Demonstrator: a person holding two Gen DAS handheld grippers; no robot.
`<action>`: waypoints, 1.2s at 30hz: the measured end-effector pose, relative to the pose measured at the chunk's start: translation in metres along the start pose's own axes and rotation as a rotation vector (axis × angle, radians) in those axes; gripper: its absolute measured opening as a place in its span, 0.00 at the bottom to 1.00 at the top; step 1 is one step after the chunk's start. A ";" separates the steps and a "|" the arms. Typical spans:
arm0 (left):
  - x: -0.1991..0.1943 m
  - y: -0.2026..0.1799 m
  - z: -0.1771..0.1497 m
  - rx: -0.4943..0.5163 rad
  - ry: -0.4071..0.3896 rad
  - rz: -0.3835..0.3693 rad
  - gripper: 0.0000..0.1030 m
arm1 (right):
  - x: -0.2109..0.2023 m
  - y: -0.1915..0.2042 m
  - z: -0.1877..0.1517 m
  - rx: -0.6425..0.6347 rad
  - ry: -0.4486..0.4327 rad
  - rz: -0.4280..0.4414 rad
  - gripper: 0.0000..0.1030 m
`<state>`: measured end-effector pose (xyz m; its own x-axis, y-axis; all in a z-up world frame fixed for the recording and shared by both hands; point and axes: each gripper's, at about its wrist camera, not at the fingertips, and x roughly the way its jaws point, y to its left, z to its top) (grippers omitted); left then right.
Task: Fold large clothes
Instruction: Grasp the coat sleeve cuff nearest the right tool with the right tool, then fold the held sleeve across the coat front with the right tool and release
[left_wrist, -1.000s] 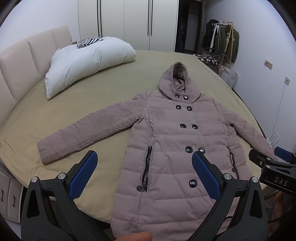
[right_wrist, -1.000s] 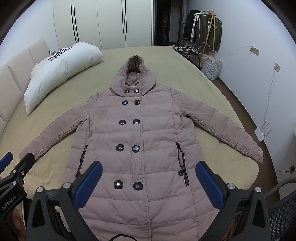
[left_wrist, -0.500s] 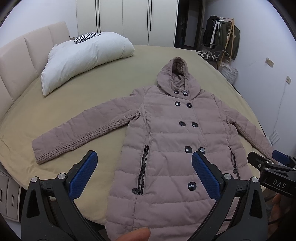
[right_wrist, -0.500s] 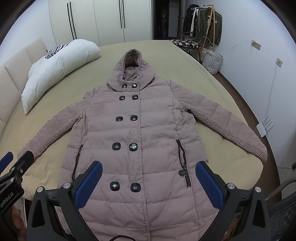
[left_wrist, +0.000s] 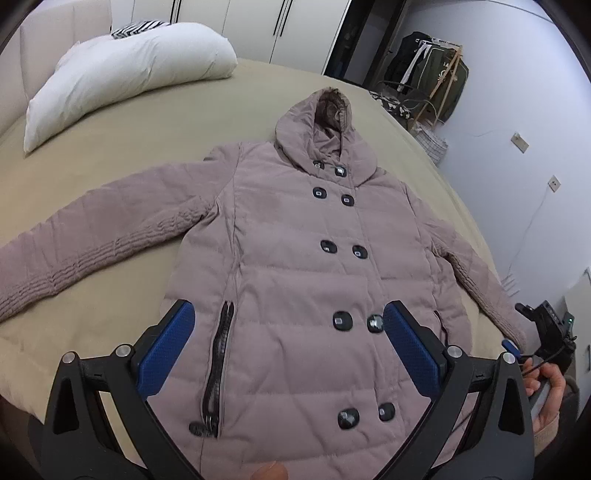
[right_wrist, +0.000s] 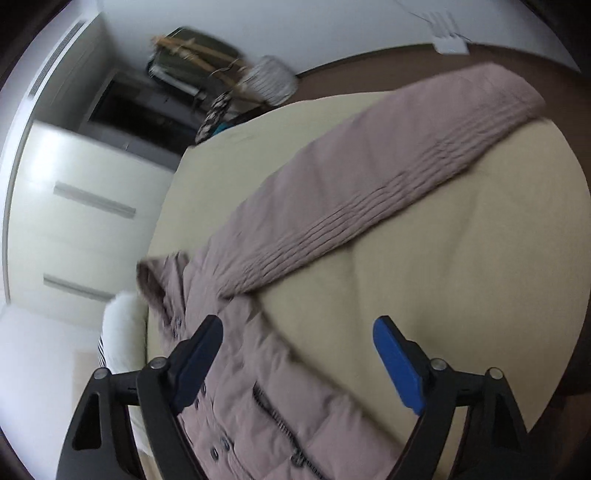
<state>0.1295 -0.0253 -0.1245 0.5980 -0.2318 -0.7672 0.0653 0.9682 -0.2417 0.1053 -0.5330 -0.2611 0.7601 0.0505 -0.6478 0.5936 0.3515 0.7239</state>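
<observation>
A: What lies past the left hand-held gripper (left_wrist: 284, 347)?
B: Its jaws gape over the coat (left_wrist: 303, 280), flat on the bed (left_wrist: 155, 125); pillow (left_wrist: 125, 74) beyond-left.
A: The right hand-held gripper (right_wrist: 295, 350)?
B: Spread wide above the sleeve (right_wrist: 369, 192). No readable writing.

A mauve hooded coat (right_wrist: 258, 369) lies on a beige bed (right_wrist: 461, 277), one sleeve (right_wrist: 388, 177) stretched toward the bed's edge. The right gripper (right_wrist: 297, 362) hovers over it, jaws wide apart and empty.

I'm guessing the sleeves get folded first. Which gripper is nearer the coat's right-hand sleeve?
Right. The right gripper hangs open beside that sleeve; the left gripper hovers open over the coat's lower front.
</observation>
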 end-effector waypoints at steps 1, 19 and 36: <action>0.009 -0.003 0.003 0.012 0.010 0.004 1.00 | 0.001 -0.017 0.014 0.058 -0.030 -0.004 0.80; 0.114 -0.005 0.039 -0.170 0.189 -0.210 0.66 | 0.032 -0.076 0.131 0.240 -0.183 -0.038 0.20; 0.186 0.058 0.062 -0.527 0.251 -0.508 0.67 | 0.136 0.250 -0.144 -1.453 -0.101 -0.168 0.10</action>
<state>0.2935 -0.0061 -0.2446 0.3935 -0.7111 -0.5827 -0.1426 0.5790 -0.8028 0.3193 -0.3033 -0.2027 0.7614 -0.1280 -0.6356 -0.0608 0.9619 -0.2665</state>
